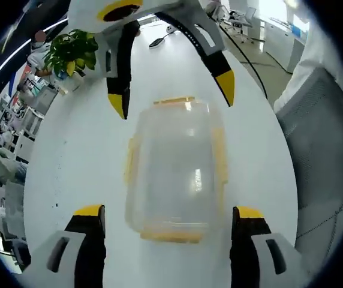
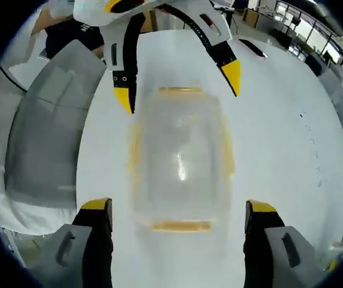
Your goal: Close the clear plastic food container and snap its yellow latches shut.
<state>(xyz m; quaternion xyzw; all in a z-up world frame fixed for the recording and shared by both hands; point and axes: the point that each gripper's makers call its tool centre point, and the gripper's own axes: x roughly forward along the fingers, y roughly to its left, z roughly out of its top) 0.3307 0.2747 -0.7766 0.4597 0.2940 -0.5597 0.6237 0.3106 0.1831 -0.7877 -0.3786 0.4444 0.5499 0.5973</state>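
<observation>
We are holding the left hand-held gripper [image 1: 169, 211] and right hand-held gripper [image 2: 180, 207] wide, touching nothing, straddling the container [image 1: 174, 168] sitting mid-desk [image 1: 81, 156]; bare desk is lying around it.

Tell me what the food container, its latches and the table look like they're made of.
Container: clear, slightly cloudy plastic by the look; the white table shows through it and it carries small glints. Latches: opaque yellow plastic strips along its sides and ends, seemingly matte. Table: smooth white surface, probably laminate or painted board; its faint sheen leaves that open.
</observation>
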